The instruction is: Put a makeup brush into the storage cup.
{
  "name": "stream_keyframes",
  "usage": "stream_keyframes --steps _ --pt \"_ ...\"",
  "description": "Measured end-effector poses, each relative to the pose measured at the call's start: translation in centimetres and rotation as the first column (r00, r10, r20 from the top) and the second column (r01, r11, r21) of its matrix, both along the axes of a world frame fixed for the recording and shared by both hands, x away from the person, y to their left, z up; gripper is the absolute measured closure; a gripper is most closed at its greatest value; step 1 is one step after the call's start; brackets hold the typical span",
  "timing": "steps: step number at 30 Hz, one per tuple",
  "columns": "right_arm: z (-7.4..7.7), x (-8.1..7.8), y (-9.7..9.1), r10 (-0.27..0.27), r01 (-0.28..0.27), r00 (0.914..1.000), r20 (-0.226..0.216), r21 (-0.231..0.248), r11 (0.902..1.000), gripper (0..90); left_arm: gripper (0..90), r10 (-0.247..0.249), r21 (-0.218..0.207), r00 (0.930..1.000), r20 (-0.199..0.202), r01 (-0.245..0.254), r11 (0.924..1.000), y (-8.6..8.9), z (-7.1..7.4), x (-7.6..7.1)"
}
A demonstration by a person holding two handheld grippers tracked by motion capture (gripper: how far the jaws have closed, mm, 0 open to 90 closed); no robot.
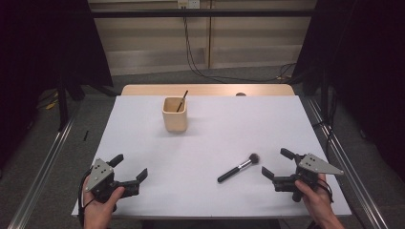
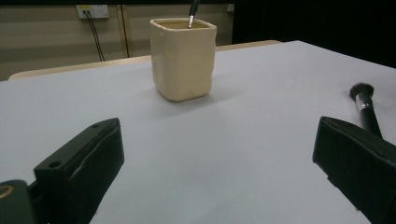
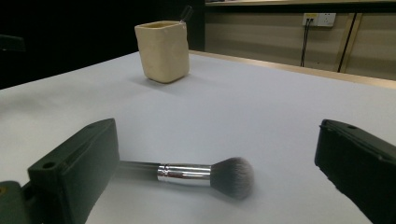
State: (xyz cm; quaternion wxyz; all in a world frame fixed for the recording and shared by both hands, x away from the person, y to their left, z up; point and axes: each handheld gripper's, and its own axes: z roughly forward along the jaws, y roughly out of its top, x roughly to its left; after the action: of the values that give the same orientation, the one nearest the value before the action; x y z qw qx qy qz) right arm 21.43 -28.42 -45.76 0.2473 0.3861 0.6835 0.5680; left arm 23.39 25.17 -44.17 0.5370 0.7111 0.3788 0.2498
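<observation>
Found both grippers, left (image 1: 130, 165) and right (image 1: 275, 162), wide open and empty, with brush (image 1: 238, 167) lying lower right, presumably awaiting transfer to cup (image 1: 175, 114) upper centre.

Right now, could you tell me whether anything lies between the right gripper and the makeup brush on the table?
Nothing visible does. The right gripper is open and faces the makeup brush, which lies flat on the white table just ahead of its jaws. The cream cup stands farther off, out of that path.
</observation>
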Motion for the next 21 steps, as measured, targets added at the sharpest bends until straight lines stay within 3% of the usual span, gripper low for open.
stream_keyframes --steps 6,12,14,21 --pt "0.5 0.3 0.5 0.028 -0.028 0.9996 0.005 0.006 0.9996 0.0 2.0 -0.002 -0.011 0.9999 -0.015 0.002 0.9999 0.2 -0.2 0.3" --pt "1.0 0.9 1.1 0.043 -0.043 0.9990 -0.009 -0.002 0.9991 0.0 2.1 0.016 -0.013 0.9998 0.006 -0.016 0.9998 0.4 -0.1 0.2" --pt "1.2 1.1 1.2 0.057 -0.057 0.9982 -0.022 -0.003 0.9984 0.0 2.2 0.017 -0.031 0.9998 0.004 -0.017 0.9994 0.6 0.0 0.3" --pt "1.5 1.8 1.7 0.081 -0.082 0.9963 -0.027 -0.024 0.9964 0.0 2.2 0.011 -0.013 0.9997 0.020 -0.011 0.9999 0.4 0.2 0.2"
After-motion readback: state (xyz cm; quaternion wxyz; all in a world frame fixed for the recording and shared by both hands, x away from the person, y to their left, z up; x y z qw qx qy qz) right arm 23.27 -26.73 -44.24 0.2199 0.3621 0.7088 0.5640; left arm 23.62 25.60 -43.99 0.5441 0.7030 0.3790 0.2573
